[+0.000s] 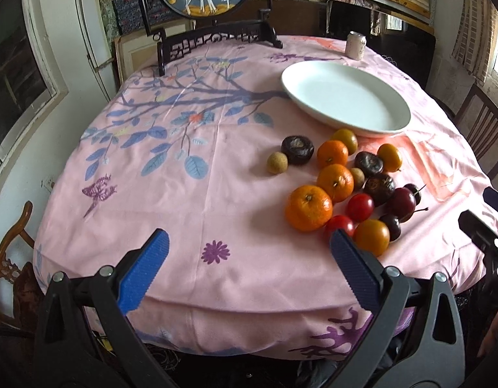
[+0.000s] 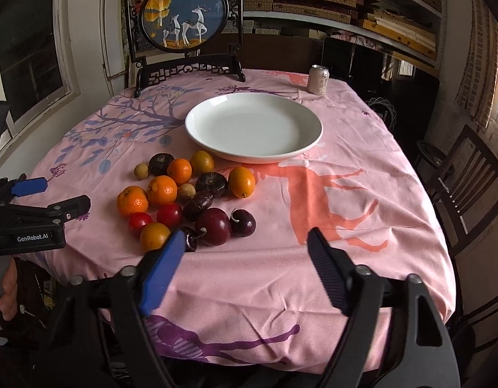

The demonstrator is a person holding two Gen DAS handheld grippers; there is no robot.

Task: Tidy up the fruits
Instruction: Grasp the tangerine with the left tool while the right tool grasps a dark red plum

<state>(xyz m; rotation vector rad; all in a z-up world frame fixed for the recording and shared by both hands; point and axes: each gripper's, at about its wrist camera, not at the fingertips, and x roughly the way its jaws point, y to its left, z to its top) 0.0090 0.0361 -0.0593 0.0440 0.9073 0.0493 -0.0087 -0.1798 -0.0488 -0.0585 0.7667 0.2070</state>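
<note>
Bare cloth [image 2: 362,226] right of fruit cluster [image 2: 190,200]

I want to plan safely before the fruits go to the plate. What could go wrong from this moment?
1. The fruit pile is packed tight, pieces touching; grabbing one may push round neighbours so they roll across the tablecloth.
2. The cherries lie close to the near table edge and could roll off.
3. The left gripper and right gripper, both open, flank the same pile and might collide.

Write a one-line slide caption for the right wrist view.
Open right gripper faces loose fruit pile beside an empty white plate on pink tablecloth.
</note>
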